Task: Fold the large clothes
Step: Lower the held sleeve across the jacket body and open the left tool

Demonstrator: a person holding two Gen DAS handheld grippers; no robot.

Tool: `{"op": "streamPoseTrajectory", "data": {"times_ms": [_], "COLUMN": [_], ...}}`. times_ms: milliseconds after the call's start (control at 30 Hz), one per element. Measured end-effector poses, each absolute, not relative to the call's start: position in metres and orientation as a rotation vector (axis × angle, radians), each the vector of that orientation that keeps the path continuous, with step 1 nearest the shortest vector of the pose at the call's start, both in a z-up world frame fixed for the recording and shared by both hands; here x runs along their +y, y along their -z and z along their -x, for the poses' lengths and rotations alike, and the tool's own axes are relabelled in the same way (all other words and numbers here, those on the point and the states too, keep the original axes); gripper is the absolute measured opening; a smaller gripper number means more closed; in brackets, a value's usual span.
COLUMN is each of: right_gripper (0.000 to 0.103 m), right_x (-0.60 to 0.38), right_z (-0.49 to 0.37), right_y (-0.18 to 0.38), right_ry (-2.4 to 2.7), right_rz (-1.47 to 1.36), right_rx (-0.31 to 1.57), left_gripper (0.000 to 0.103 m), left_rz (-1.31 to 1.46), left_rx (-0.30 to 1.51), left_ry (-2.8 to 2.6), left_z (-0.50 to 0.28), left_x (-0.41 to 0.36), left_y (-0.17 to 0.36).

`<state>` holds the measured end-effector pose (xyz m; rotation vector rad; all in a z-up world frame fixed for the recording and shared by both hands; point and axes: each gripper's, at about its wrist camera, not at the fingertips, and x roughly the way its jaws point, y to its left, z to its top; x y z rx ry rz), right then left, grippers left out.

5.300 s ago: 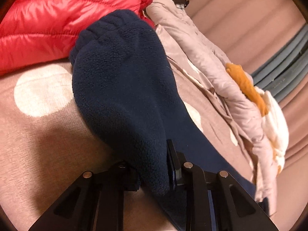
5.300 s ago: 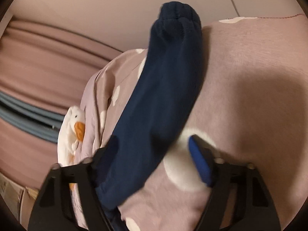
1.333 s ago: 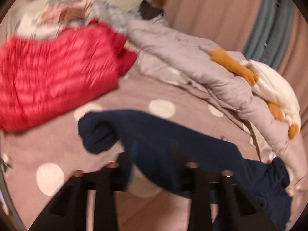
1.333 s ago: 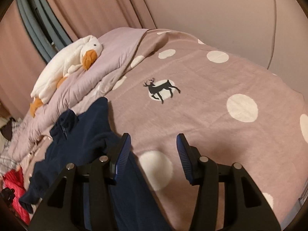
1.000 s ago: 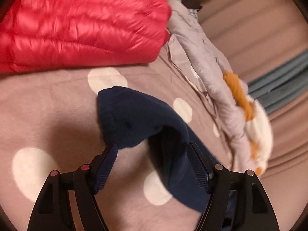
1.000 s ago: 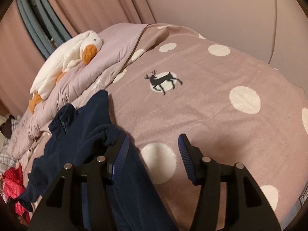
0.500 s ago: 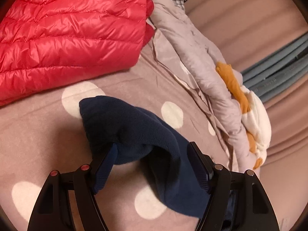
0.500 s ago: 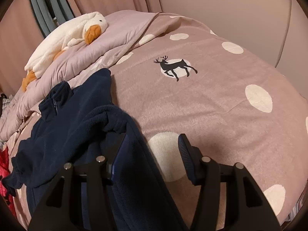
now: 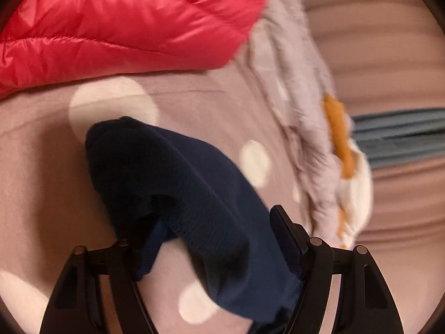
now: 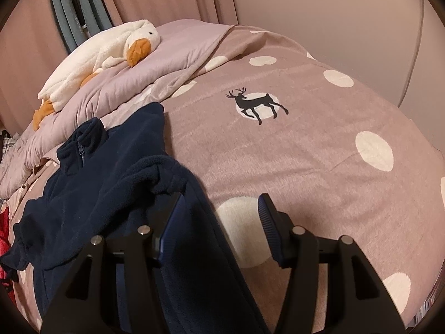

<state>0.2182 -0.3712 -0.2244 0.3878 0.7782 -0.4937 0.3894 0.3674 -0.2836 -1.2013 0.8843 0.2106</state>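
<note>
While both grippers point low over the bed, each has its jaws spread wide. Between the fingers of the left gripper point(image 9: 217, 239) lies a sleeve of the navy fleece jacket point(image 9: 194, 194), its cuff bunched just ahead of the left finger; whether the pads touch the cloth I cannot tell, as the view is blurred. Beyond the cuff sits a red down jacket point(image 9: 125, 19). The right gripper point(image 10: 219, 217) hovers over the jacket's edge, fleece point(image 10: 91, 183) lapping its left finger, bare polka-dot duvet point(image 10: 319, 167) ahead of its right finger. Farther ahead of those jaws, the zip collar point(image 10: 80, 144) lies beside a rumpled lilac quilt point(image 10: 167, 64), with a plush duck point(image 10: 105, 50) on top.
</note>
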Motion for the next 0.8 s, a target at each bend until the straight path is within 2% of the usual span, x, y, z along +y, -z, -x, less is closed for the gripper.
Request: {"op": "streamPoseTrajectory", "data": {"times_ms": [33, 67, 233, 400, 567, 700, 800], "right_gripper": [0.055, 0.055, 0.055, 0.054, 0.055, 0.055, 0.055], "right_x": [-0.372, -0.372, -0.373, -0.371, -0.383, -0.394, -0.401], "right_z": [-0.219, -0.220, -0.223, -0.215, -0.195, -0.180, -0.170], "right_y": [0.226, 0.228, 0.237, 0.226, 0.198, 0.186, 0.179], "right_ry": [0.502, 0.508, 0.496, 0.481, 0.533, 0.543, 0.565], "right_rz": [-0.382, -0.382, -0.403, -0.387, -0.406, -0.431, -0.440], "right_rx": [0.780, 0.780, 0.809, 0.777, 0.670, 0.630, 0.608], "left_gripper": [0.042, 0.029, 0.019, 0.017, 0.017, 0.017, 0.017], "left_rz": [1.182, 1.133, 0.848, 0.643, 0.307, 0.244, 0.141], "left_rx": [0.913, 0.946, 0.915, 0.770, 0.662, 0.575, 0.529], "left_ry": [-0.280, -0.323, -0.424, -0.471, -0.443, -0.225, -0.135], "left_z": [-0.391, -0.393, -0.397, -0.398, -0.409, -0.401, -0.385], "left_x": [0.369, 0.368, 0.340, 0.303, 0.223, 0.131, 0.057], "left_y": [0.289, 0.292, 0.271, 0.222, 0.152, 0.104, 0.094]}}
